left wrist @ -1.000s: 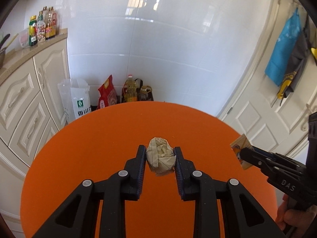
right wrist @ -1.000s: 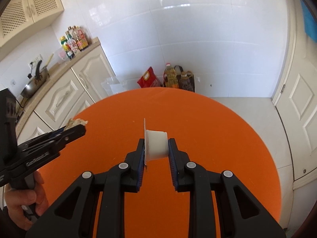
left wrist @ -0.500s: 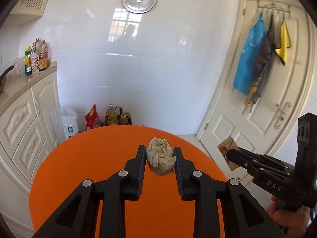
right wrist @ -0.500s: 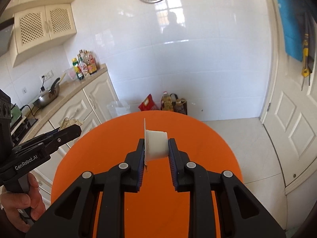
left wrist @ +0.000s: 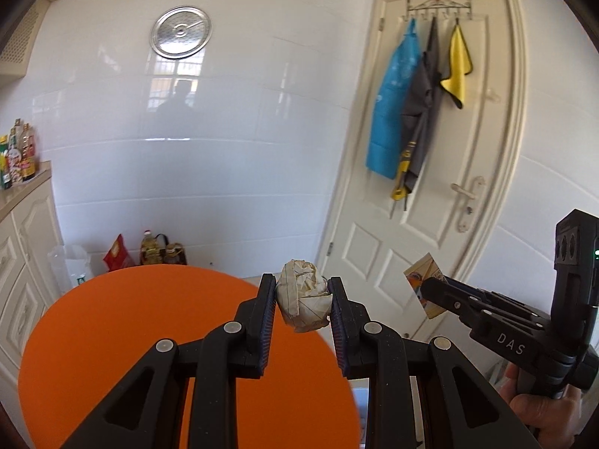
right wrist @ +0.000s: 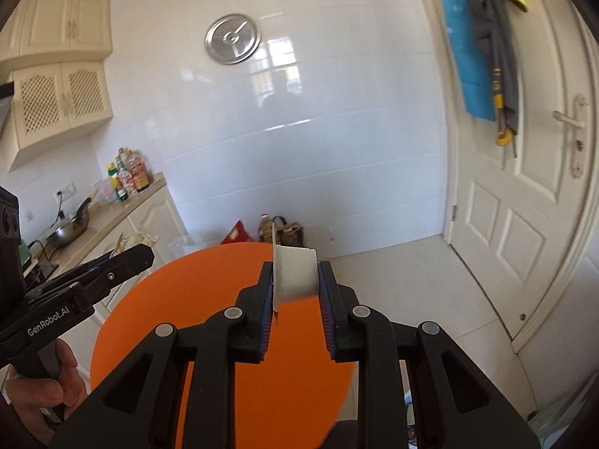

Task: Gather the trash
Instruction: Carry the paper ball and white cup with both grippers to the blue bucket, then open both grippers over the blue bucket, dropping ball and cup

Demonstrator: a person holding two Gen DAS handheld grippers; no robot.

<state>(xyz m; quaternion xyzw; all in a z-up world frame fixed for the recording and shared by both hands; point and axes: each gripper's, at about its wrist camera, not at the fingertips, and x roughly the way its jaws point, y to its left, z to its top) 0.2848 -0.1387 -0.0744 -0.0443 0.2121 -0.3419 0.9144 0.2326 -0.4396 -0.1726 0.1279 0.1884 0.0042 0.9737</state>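
With the left gripper (left wrist: 302,301) clamped on a paper wad (left wrist: 304,299) at centre frame and the right gripper (right wrist: 295,278) pinching a white cup (right wrist: 295,275), both above the orange table (left wrist: 149,321), steady grips matter until a bin appears.

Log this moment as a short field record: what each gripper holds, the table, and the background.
left gripper: shut on paper wad
right gripper: shut on white cup, lying sideways between the pads, foil lid flap on its left side
table: round, orange, bare where visible
both loads: held in the air above the table
door: closed, blue, grey and yellow cloths hanging on its hook rack
floor by wall: bottles and red bag
bin: not in view
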